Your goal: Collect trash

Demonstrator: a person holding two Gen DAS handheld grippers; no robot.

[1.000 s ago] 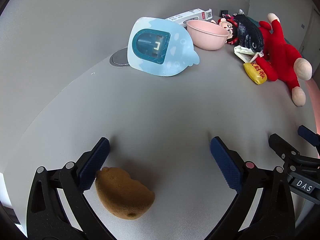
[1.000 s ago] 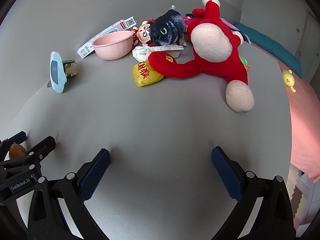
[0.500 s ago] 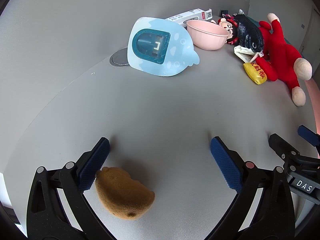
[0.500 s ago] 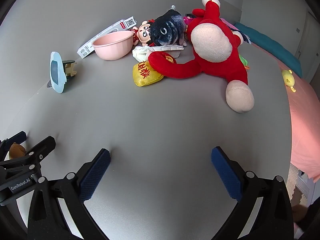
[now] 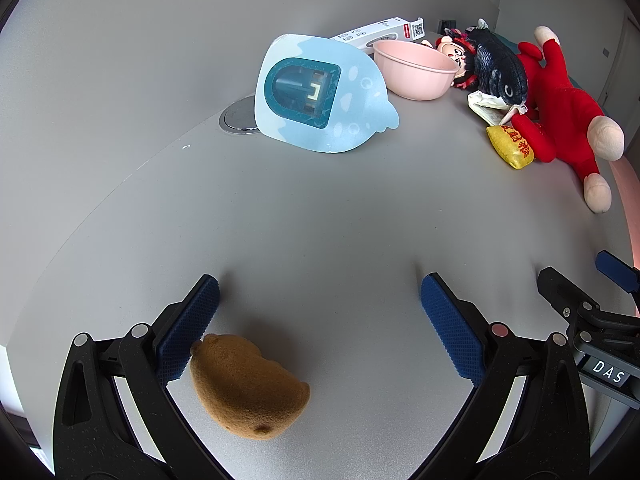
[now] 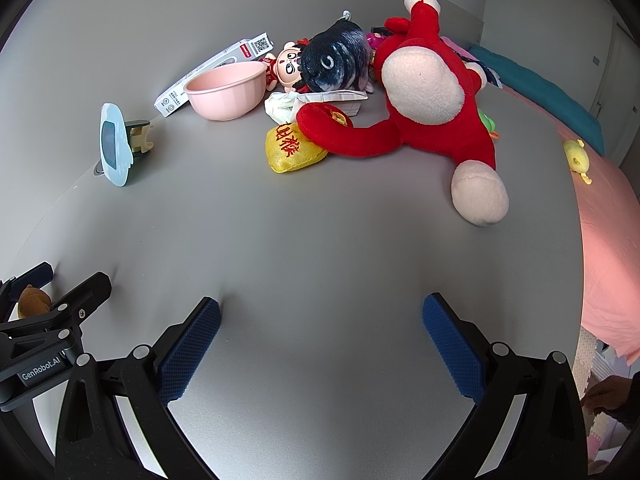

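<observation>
Both grippers spread wide and empty on the grey table (image 6: 320,208); the trash waits far off in the toy heap.

At 7 o'clock of the left view, a brown fuzzy plush lump (image 5: 246,390) touches the left gripper (image 5: 320,328) at its left pad; closing could snatch this toy instead of trash. The crumpled white paper wad (image 6: 282,105) sits around 12 o'clock from the right gripper (image 6: 320,340), wedged between pink plastic bowl (image 6: 226,90) and red plush monkey (image 6: 432,96), so a grab may drag toys. Only the right view shows the yellow duck toy (image 6: 576,156).
</observation>
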